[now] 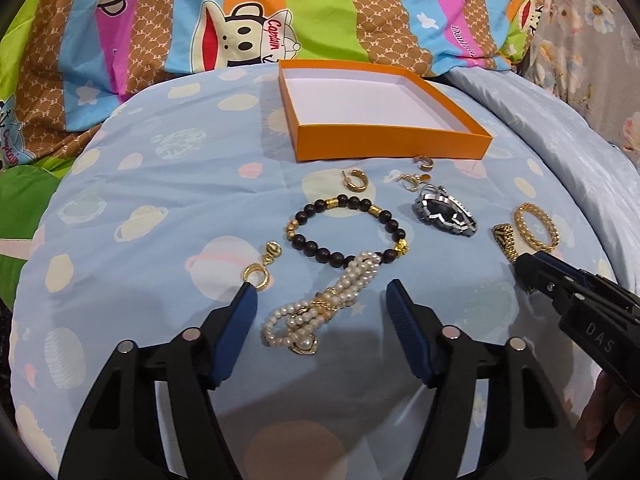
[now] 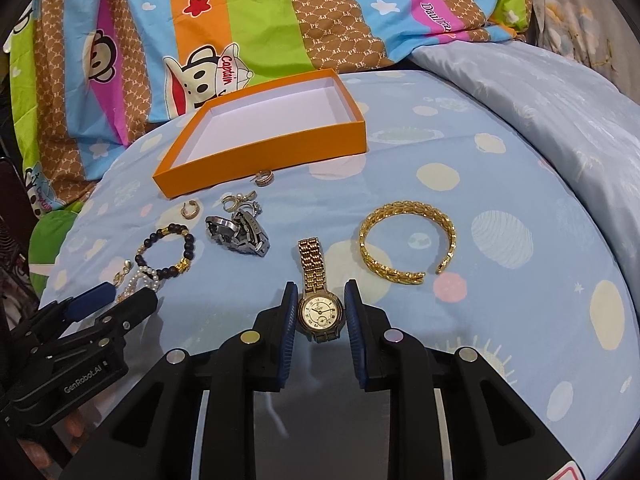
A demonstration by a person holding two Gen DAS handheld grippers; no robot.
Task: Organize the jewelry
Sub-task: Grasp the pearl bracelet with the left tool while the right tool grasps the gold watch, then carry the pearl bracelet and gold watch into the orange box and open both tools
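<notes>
A: Where's the gold watch [image 2: 320, 300]?
B: Flat on the blue planet-print bedsheet [image 2: 500, 184], dial up, band running away from the camera. The right gripper [image 2: 320, 304] has a finger on each side of the case, close against it, though I can't tell whether the pads actually press it.

A: And the left gripper [image 1: 322, 300]?
B: Fingers wide apart, low over the pearl necklace [image 1: 320, 304], which lies bunched between them. The left fingertip sits just beside a gold drop earring [image 1: 262, 268].

A: What else is laid out?
B: A dark bead bracelet [image 1: 348, 232] with gold spacers touches the far end of the pearls. Past it, a gold hoop earring [image 1: 354, 182], a small cluster of earrings [image 1: 412, 180] and another hoop [image 1: 424, 162] just beside the box. A folded silver watch [image 1: 446, 214] lies right of the bracelet, and a gold cuff bangle [image 2: 408, 240] lies on the sheet to the right of the gold watch.

A: The box?
B: The orange box [image 1: 392, 142], white inside, open, at the far edge of the sheet. Behind it, a striped cartoon-monkey blanket [image 1: 168, 28].
</notes>
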